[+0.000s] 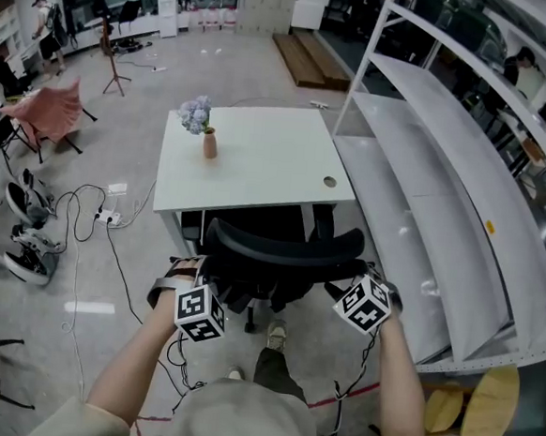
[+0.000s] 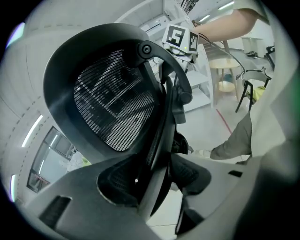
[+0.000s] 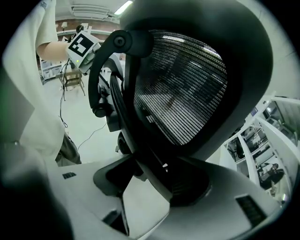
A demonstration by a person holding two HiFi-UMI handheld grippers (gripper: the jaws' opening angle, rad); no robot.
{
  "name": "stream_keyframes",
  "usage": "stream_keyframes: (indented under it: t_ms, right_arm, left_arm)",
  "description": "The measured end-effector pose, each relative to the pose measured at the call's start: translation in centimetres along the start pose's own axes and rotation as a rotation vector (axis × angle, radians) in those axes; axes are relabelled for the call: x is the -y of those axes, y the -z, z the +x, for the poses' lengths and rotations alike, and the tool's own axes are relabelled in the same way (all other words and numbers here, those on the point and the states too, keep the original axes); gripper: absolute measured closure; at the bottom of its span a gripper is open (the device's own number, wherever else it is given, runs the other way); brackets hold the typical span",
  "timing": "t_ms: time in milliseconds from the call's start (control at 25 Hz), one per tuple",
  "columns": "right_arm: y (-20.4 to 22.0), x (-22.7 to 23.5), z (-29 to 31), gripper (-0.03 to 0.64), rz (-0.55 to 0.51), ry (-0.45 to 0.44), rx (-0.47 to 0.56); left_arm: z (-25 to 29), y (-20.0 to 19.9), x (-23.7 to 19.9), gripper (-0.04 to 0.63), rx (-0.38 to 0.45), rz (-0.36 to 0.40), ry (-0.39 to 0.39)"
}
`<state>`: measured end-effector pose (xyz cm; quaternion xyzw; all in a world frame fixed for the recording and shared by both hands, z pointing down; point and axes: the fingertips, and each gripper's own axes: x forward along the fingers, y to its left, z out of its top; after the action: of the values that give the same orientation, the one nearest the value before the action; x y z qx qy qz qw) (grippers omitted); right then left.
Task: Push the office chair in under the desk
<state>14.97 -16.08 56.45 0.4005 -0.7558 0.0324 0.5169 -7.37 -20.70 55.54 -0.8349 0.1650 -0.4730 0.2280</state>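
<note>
A: Chair heading?
B: Chair (image 1: 280, 251) faces the desk (image 1: 257, 178), its back to the person. The backrest's top rim (image 1: 285, 239) runs side to side in the head view, parallel to the desk's near edge. The mesh back stands upright.
A: Where is it?
B: The seat's front is tucked under the near edge, between the desk legs. The backrest is just outside that edge. It sits a bit right of desk centre, and the rim's right end pokes past the desk's right corner.
A: Arms?
B: Left forearm (image 1: 135, 361) and right forearm (image 1: 400, 373) both reach forward, one to each end of the rim. Left gripper (image 2: 157, 180) is at the left end and right gripper (image 3: 157, 183) at the right end, both pointing forward and down. Left cube (image 1: 200, 312) and right cube (image 1: 365, 304) ride on top.
A: Jaws?
B: Both are spread wide. Each straddles the backrest's side frame. In each gripper view floor (image 1: 108, 275) shows through a gap on one side of the frame, so the pads don't pinch it.
A: Any print?
B: Black-and-white square markers on the cubes. A yellow tag (image 1: 489, 227) is on the shelf (image 1: 425, 196) right of the desk, too small to read.
A: Desk top?
B: A vase (image 1: 209, 144) with pale blue flowers at far left, and a cable hole (image 1: 329, 181) near the right edge.
</note>
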Motion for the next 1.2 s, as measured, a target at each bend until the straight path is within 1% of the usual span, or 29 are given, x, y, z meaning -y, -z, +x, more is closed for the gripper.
stream_keyframes:
  t_ms: [160, 440, 640, 920, 1200]
  right_arm:
    - [-0.2, 1.4, 0.7, 0.388, -0.013, -0.002, 0.018]
    - [-1.4, 4.4, 2.6, 0.387, -0.037, -0.008, 0.04]
    - [-2.5, 7.3, 4.6, 0.388, -0.062, -0.028, 0.043]
    - [-4.1, 11.0, 7.3, 0.39, -0.1, -0.053, 0.062]
    - [-6.1, 14.0, 9.7, 0.39, -0.107, -0.074, 0.068]
  left_arm:
    - [0.8, -0.2, -0.9, 0.376, -0.007, -0.012, -0.003]
    - [2.5, -0.2, -3.4, 0.376, -0.029, -0.026, -0.041]
    - [4.1, -0.2, -5.7, 0.374, -0.055, -0.067, -0.055]
    - [6.4, 0.1, -8.8, 0.373, -0.081, -0.102, -0.079]
    - [8.3, 1.0, -12.0, 0.371, -0.103, -0.127, -0.094]
